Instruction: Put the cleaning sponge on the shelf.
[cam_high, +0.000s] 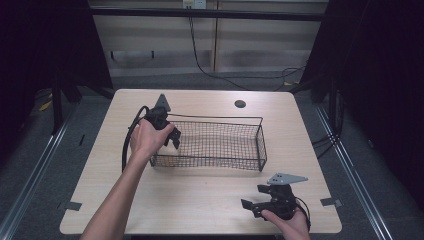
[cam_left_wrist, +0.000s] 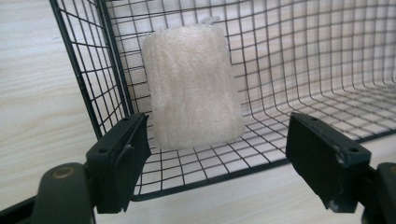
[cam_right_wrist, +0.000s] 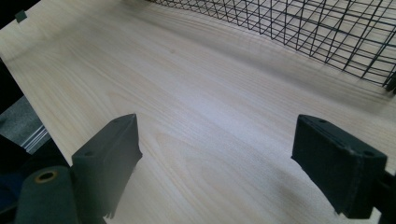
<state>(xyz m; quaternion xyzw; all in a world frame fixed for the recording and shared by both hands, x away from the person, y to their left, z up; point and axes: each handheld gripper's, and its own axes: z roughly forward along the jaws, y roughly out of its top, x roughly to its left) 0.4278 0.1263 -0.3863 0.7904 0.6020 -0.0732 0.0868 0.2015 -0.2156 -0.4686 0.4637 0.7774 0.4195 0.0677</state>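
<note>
we see the left claw (cam_left_wrist: 217, 154) wide open and empty, a pale sponge (cam_left_wrist: 194, 86) just ahead between its jaws, inside the wire basket (cam_left_wrist: 327, 65). closing low could snag the mesh. the right claw (cam_right_wrist: 217, 158) hangs wide open, empty.

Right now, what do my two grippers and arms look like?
Both grippers, left and right, are black, with two blocky, flat-faced jaws. Each carries a grey three-cornered plate on top and trails a black cable. The forearms are bare, with no sleeves.
</note>
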